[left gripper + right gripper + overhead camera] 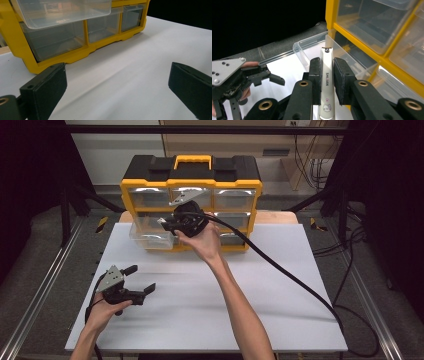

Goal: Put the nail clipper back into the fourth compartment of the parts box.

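Left claw (141,279) released, jaws wide apart, low over white bench (280,320), well in front of yellow organizer (190,185), off its left end. Right claw (327,72) clenched on nail clipper (326,82), clipper upright between pads, tip at rim of clear drawer (304,47) pulled out from organizer's left column.

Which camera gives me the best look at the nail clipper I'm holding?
The right gripper view: the nail clipper stands clamped between the right gripper pads, brand lettering readable. In the high view the hand and gripper body cover it. The left gripper view faces the organizer's drawers instead.
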Motion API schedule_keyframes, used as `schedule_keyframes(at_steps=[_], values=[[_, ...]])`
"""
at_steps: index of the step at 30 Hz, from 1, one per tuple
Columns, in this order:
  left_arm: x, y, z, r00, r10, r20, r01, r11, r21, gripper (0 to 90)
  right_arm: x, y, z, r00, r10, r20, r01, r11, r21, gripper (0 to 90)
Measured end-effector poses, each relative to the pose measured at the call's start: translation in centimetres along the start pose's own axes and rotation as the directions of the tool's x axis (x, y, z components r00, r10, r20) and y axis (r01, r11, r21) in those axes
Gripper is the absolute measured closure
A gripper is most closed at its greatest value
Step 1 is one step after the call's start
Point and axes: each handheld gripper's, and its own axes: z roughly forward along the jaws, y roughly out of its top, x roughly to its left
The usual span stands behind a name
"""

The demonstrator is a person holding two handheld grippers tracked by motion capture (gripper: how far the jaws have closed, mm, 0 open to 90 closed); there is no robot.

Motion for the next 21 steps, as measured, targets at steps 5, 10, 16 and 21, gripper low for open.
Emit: schedule_keyframes(at_steps=[5, 10, 16, 21], values=[[0.0, 0.0, 0.0, 1.0, -0.002, 0.0, 0.002, 1.0, -0.001, 1.9, 0.0, 0.6, 0.9, 1.0, -0.006, 0.001, 0.006, 1.0, 0.002, 77.3], [0.0, 0.0, 0.0, 1.0, 0.0, 0.0, 0.0, 1.0, 0.001, 1.9, -0.1, 1.0, 1.8, 1.0, -0.007, 0.001, 0.007, 1.0, 0.0, 77.3], [0.1, 0.0, 0.0, 1.0, 0.0, -0.001, 0.0, 1.0, 0.003, 1.9, -0.1, 1.3, 2.6, 1.0, -0.01, 0.002, 0.01, 1.0, -0.003, 77.3], [0.1, 0.0, 0.0, 1.0, 0.0, 0.0, 0.0, 1.0, 0.002, 1.9, -0.4, 1.4, 3.2, 1.0, 0.0, 0.004, 0.0, 1.0, -0.014, 77.3]])
